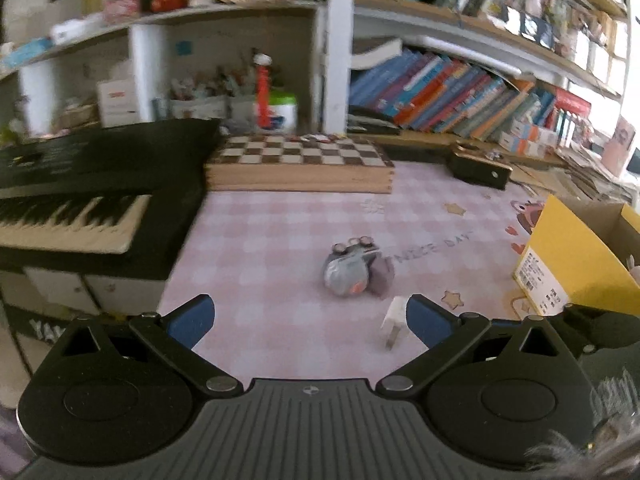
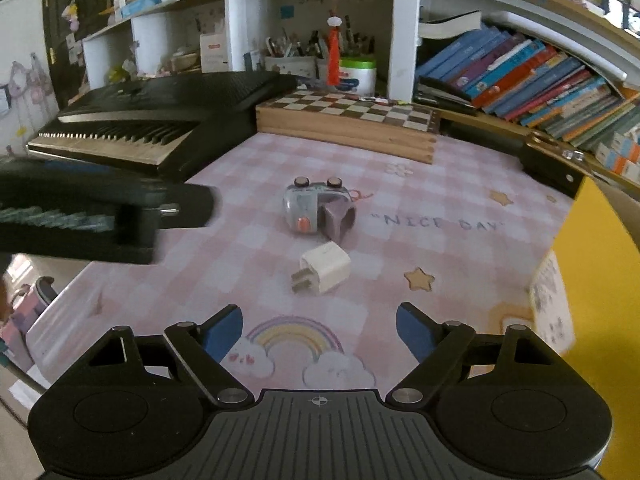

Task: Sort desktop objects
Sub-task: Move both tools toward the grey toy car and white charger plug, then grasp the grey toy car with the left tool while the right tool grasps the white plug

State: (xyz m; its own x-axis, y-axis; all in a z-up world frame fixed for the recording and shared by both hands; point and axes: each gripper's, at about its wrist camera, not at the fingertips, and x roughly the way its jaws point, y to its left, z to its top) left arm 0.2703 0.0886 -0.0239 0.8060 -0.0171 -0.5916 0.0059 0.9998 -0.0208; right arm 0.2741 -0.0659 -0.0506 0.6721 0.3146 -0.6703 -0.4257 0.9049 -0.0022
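Pink checked mat [image 2: 224,200]; white charger [image 2: 326,266] ahead of right gripper [image 2: 320,330], jaws apart, apparently untouched.

A home study: crammed bookshelves [image 2: 532,76], keyboard [image 2: 132,128] and chessboard [image 2: 352,116] around a cartoon-print desk mat [image 2: 460,208].

A white charger [image 2: 326,267] lies ahead of the open right tool [image 2: 319,330].

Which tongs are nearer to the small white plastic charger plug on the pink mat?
Left. The left tongs have the white charger plug beside one fingertip; the right tongs hover short of it, both open.
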